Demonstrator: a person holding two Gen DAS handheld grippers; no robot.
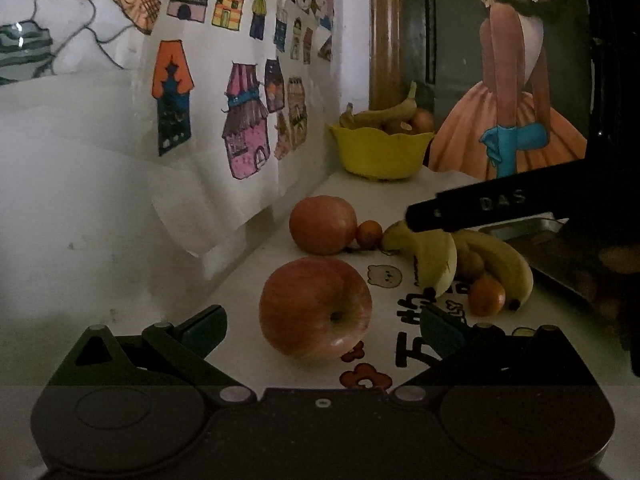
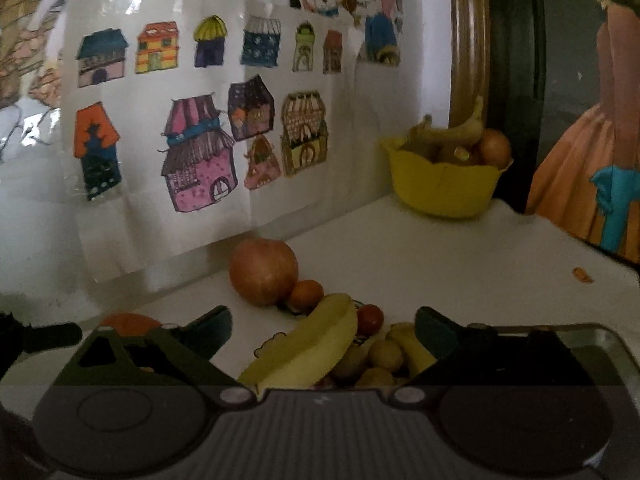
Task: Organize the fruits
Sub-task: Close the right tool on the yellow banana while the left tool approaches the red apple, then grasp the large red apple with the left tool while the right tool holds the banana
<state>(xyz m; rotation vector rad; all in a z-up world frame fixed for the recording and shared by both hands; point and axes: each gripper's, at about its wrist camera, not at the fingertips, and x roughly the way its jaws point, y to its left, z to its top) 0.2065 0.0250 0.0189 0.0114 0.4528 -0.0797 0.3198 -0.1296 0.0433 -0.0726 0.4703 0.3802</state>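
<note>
Left claw (image 1: 320,320) is spread wide and grips nothing; the near apple (image 1: 315,309) sits on the worktop (image 1: 400,192) directly between and just ahead of its fingers, stem dimple facing the camera. Right claw (image 2: 322,332) is likewise released and empty, with a banana (image 2: 308,346) lying in its gap, long axis running diagonally from lower left to upper right. In the left wrist view, this claw's finger hovers just above the banana cluster. A second apple (image 1: 323,225) rests further back beside a small orange fruit (image 1: 369,234), near the wall. The yellow bowl (image 1: 380,152), already holding bananas and round fruit, stands at the far end of the worktop, well apart from both claws. A metal tray (image 1: 532,232) lies to the right. Judgement: the left claw is nearer the near apple and aligned for closure; the bowl is the probable destination.
</note>
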